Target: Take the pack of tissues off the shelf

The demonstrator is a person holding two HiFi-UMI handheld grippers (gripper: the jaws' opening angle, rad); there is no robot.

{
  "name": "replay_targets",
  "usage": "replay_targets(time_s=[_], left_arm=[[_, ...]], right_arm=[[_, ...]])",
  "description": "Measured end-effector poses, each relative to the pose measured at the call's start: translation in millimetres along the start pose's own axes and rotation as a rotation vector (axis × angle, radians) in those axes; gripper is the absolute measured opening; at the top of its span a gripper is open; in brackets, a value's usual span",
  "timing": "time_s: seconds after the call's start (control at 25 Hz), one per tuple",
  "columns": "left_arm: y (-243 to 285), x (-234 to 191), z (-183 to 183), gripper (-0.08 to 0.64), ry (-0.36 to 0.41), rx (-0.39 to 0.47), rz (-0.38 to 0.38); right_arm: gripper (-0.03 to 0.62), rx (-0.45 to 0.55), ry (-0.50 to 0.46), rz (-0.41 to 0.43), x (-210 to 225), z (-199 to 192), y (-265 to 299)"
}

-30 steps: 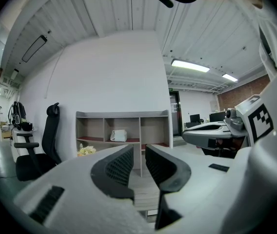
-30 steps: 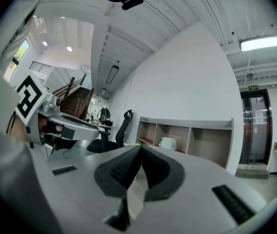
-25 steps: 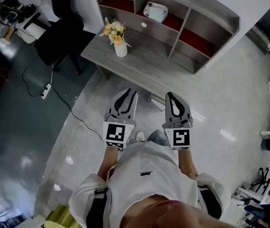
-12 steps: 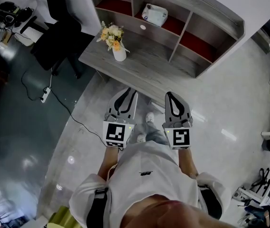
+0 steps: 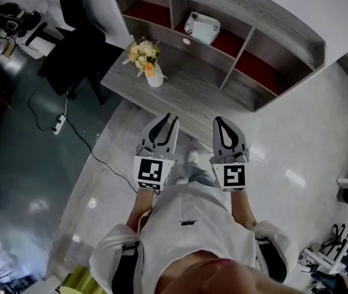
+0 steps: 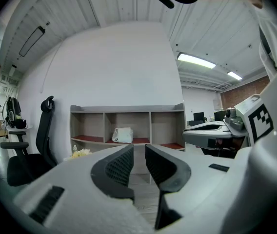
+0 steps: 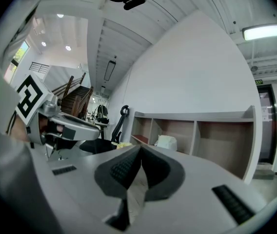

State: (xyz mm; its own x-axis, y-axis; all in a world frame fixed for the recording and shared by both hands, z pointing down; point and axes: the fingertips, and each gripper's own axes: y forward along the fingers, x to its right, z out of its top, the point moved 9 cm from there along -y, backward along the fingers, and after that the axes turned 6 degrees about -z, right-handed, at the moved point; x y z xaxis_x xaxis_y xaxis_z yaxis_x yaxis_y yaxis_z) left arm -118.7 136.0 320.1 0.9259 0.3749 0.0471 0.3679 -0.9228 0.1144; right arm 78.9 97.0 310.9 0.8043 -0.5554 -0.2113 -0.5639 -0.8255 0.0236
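Both grippers are held level, pointing at the shelf (image 5: 286, 24) from well short of it, probably for the approach. The left gripper (image 5: 170, 119) has its jaws slightly apart and empty, and the right gripper (image 5: 218, 120) has its jaws together. The pack of tissues (image 5: 202, 27), white and soft-looking, lies in the middle compartment.

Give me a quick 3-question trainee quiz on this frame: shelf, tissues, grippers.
1. Which compartment of the shelf holds the pack of tissues? A left, B middle, C right.
2. True or false: the left gripper is closed on the pack of tissues.
3. What stands on the desk in front of the shelf?

Key: 1 B. 2 False: its jaws stand apart with nothing between them, well short of the shelf. 3 A vase of flowers.
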Motion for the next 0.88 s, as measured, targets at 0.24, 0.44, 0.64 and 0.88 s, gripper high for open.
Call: replay_targets(time_s=[0.24,0.44,0.64,0.88], left_arm=[[32,-12,1,0.095,-0.005,-0.016,0.006],[57,-19,4,0.095,-0.010,-0.026,0.018],[79,-28,6,0.095,-0.017,-0.036,0.039],[101,-34,9,0.095,-0.014,-0.050,0.066]], right_arm=[[0.026,-0.014,0.000,0.013,21,-4,30],[0.026,-0.018,0.001,0.030,38,-8,53],[0.026,-0.013,0.011,0.054,52,-11,77],[0.026,-0.016,0.015,0.082,68,-15,100]])
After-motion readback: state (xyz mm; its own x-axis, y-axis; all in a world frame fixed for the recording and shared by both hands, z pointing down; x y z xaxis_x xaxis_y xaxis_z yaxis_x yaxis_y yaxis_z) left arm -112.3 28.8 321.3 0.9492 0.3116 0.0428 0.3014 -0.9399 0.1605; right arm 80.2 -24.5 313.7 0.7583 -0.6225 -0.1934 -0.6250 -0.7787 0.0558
